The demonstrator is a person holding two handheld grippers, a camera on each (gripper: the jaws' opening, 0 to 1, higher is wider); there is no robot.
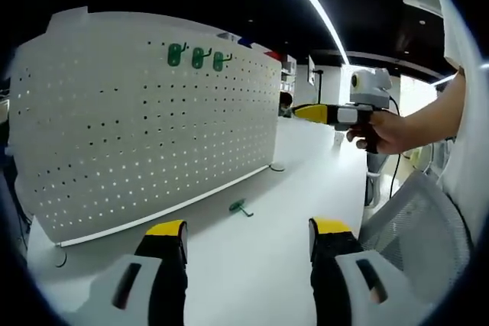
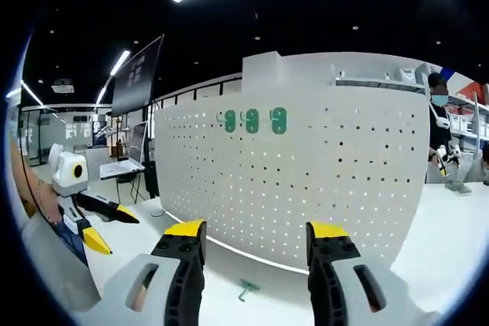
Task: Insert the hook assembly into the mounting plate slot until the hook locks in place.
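Observation:
A white pegboard mounting plate [image 1: 145, 127] [image 2: 306, 181] stands upright on the white table [image 1: 252, 257]. Three green hooks [image 1: 197, 56] [image 2: 251, 121] hang in a row near its top edge. One loose green hook [image 1: 239, 206] [image 2: 246, 289] lies on the table in front of the board's foot. My left gripper [image 1: 248, 238] is open and empty, short of the loose hook. My right gripper [image 2: 256, 240] is open and empty, above the loose hook and facing the board. In the left gripper view the right gripper [image 1: 325, 114] is held by a hand at the right. The left gripper [image 2: 103, 227] appears at the left edge of the right gripper view.
A mesh chair back [image 1: 428, 227] stands at the right of the table. A laptop [image 2: 126, 159] sits on a desk behind, with a dark screen [image 2: 137, 74] above. A person [image 2: 439, 135] stands far right beyond the board. A cable [image 1: 276, 167] lies at the board's corner.

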